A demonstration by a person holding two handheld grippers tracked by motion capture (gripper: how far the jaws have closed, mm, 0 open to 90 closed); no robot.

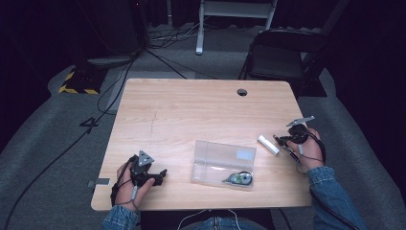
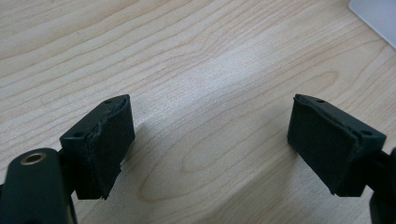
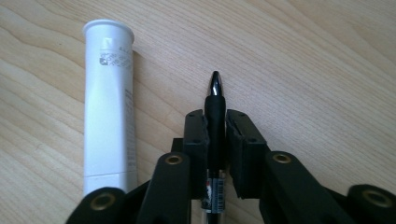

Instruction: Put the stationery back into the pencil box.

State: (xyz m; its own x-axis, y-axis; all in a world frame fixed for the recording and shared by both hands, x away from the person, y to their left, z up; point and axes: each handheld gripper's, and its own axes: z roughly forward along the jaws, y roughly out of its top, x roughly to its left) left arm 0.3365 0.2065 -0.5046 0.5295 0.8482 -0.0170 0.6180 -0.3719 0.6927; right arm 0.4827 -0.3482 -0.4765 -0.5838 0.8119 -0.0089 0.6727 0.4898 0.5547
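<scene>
A clear plastic case [image 1: 223, 164] lies near the table's front middle, with a correction-tape dispenser [image 1: 239, 178] in it. A white tube [image 1: 268, 144] [image 3: 110, 107] lies to the right of the case. My right gripper [image 1: 281, 140] [image 3: 215, 122] is shut on a black pen [image 3: 215, 112], whose silver tip pointing forward sits just beside the tube. My left gripper [image 1: 162, 175] [image 2: 210, 144] rests at the front left of the table, open, with bare wood between its pads [image 2: 109, 144]. A corner of the case [image 2: 376, 16] shows at the top right of the left gripper view.
The wooden table [image 1: 182, 110] has a cable hole [image 1: 242, 92] near its far edge. A black folding chair [image 1: 282, 55] stands behind the table on the right. Cables run over the grey floor at the left.
</scene>
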